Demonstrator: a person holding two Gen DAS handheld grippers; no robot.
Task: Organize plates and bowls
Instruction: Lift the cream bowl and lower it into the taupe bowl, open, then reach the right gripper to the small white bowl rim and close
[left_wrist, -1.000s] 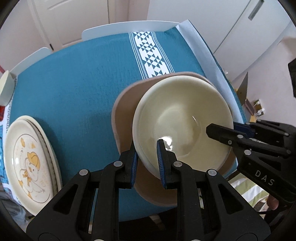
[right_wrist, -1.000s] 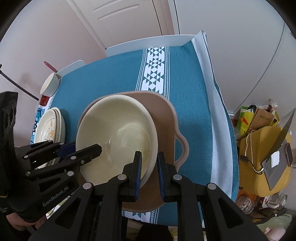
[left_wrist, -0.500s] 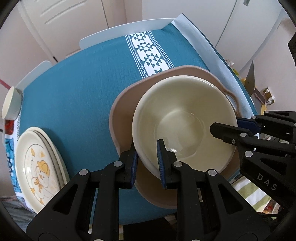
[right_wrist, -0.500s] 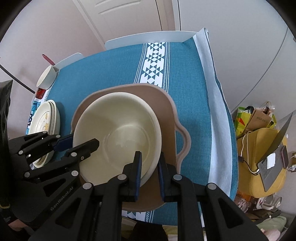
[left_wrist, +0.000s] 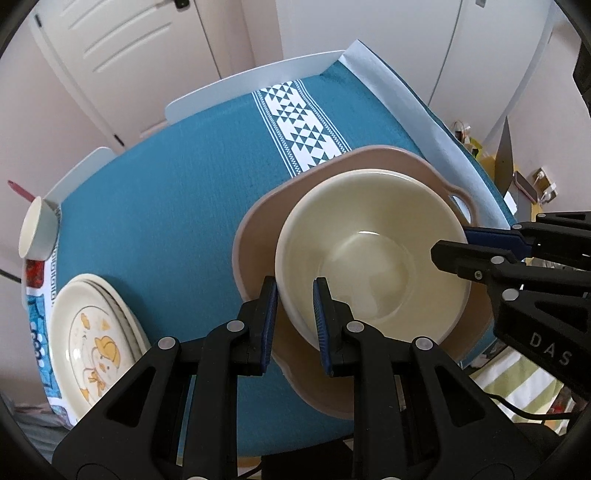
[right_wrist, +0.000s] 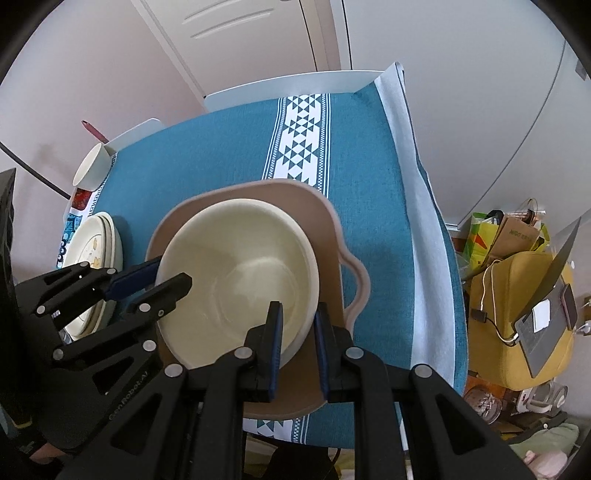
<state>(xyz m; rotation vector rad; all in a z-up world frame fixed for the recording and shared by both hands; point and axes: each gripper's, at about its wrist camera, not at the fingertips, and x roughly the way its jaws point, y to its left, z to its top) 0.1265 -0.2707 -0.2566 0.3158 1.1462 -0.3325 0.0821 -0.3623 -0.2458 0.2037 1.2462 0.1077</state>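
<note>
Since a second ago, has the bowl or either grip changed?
No regrasp: left gripper and right gripper stay clamped on the cream bowl inside the tan dish. The left view has tilted, showing more far table. Plate stack unmoved.

Both tools are black plastic with round silver screws. The left gripper has blue pads — so does the right gripper. White letters mark their sides.

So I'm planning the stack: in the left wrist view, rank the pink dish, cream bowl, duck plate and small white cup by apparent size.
1. pink dish
2. cream bowl
3. duck plate, though it is partly cut off and distorted at the edge
4. small white cup, farthest away, so its true size is unsure
</note>
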